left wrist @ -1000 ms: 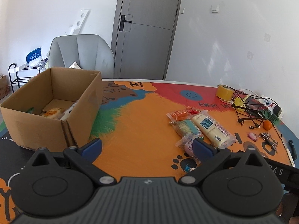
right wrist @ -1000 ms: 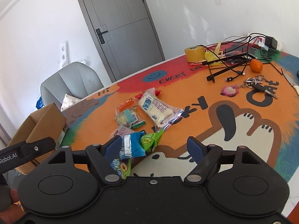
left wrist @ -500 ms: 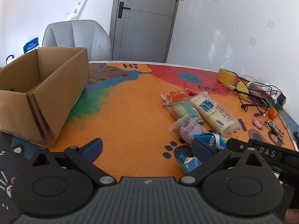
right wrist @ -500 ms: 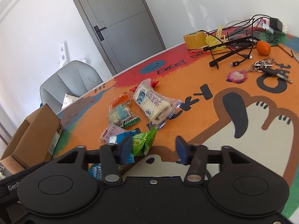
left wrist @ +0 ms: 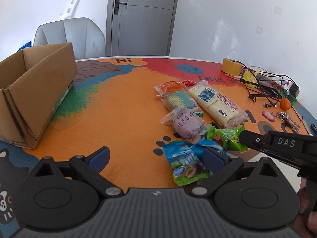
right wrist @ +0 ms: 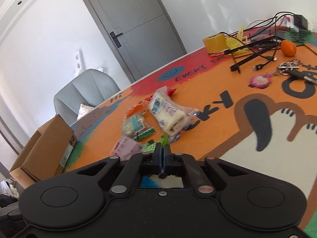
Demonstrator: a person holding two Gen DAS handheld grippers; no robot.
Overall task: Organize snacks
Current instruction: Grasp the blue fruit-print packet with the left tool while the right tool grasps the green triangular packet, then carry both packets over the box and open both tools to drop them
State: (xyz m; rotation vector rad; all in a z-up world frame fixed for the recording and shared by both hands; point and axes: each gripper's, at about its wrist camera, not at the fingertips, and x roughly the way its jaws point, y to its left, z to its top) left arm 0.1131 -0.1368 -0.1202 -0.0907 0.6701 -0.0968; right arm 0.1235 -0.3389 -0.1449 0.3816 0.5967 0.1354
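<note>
Right fingers (right wrist: 162, 154) pinch the crinkly green snack packet (left wrist: 225, 136); left fingers (left wrist: 156, 156) gape above the cartoon-printed orange worktop (left wrist: 122, 107), brown cardboard box (left wrist: 37, 87) leftward, grey door (left wrist: 142, 17) beyond.

"DAS" on right gripper (left wrist: 242, 136); "Hi" on tablecloth (left wrist: 122, 103)

At two o'clock on our table (left wrist: 122, 107) we see a tape roll (left wrist: 231, 67), tangled cables (left wrist: 263, 85), an orange (left wrist: 285, 104) and keys (left wrist: 288, 119).
</note>
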